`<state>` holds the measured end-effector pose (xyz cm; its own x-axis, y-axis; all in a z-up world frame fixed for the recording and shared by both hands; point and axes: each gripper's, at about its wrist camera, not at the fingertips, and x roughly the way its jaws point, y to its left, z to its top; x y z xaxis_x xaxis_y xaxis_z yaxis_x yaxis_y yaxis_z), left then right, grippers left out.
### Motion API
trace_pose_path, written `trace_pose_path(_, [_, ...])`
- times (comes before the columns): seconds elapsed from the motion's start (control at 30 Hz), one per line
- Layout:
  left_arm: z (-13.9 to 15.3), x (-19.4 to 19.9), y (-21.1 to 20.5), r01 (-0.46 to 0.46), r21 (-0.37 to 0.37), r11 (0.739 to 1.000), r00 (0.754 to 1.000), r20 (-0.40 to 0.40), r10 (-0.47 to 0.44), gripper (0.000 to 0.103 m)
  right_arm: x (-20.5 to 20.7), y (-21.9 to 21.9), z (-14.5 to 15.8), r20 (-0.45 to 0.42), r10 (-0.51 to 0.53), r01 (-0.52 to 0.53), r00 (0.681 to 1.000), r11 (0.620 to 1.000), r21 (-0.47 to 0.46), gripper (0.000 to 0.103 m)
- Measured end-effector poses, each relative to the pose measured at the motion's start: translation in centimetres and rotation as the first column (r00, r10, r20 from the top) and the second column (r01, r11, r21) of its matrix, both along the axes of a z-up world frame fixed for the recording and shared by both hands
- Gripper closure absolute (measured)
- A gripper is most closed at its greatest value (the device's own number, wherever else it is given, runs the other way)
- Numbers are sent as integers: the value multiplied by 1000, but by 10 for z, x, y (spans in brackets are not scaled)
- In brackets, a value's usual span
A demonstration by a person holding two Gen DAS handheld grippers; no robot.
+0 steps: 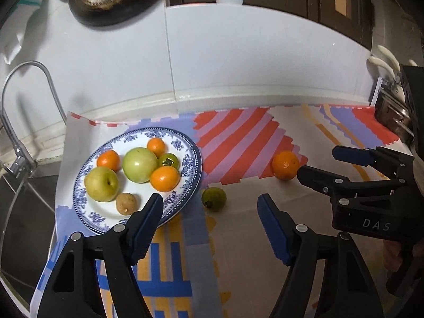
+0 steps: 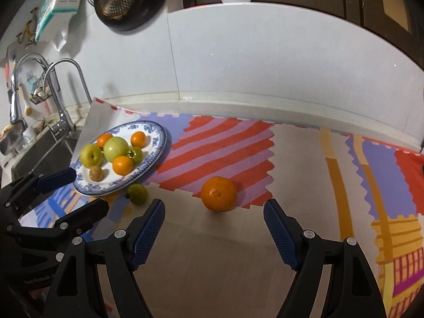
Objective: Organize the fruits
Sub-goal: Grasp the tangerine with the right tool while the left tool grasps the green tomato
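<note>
A patterned cloth [image 1: 238, 143] is covering the tabletop. Left of the left tool [image 1: 210, 208], a plate [image 1: 190, 143] is holding seven fruits. Both tools are hovering spread and empty: an orange [image 2: 218, 193] is lying just ahead of the right tool [image 2: 213, 216], a green fruit [image 1: 213, 198] ahead of the left.

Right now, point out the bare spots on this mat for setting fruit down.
Free: the pale patch right of the orange, up to the yellow stripe; also the striped red area between the plate and the wall. Crowded: the plate's middle and its near rim beside the green fruit.
</note>
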<state>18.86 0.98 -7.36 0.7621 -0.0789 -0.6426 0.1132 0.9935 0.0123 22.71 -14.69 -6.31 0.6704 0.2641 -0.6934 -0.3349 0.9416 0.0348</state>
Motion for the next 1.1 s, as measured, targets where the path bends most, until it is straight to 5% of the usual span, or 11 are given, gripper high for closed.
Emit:
trace_pose_path(0.43, [-29, 32, -3, 29, -25, 999, 995, -95, -31, 58, 31, 7, -27, -64, 21, -21, 998, 1000, 10, 36])
trace_pose_path(1.1, [-40, 51, -7, 56, -11, 998, 991, -119, -57, 74, 50, 8, -43, -111, 29, -27, 993, 999, 27, 60])
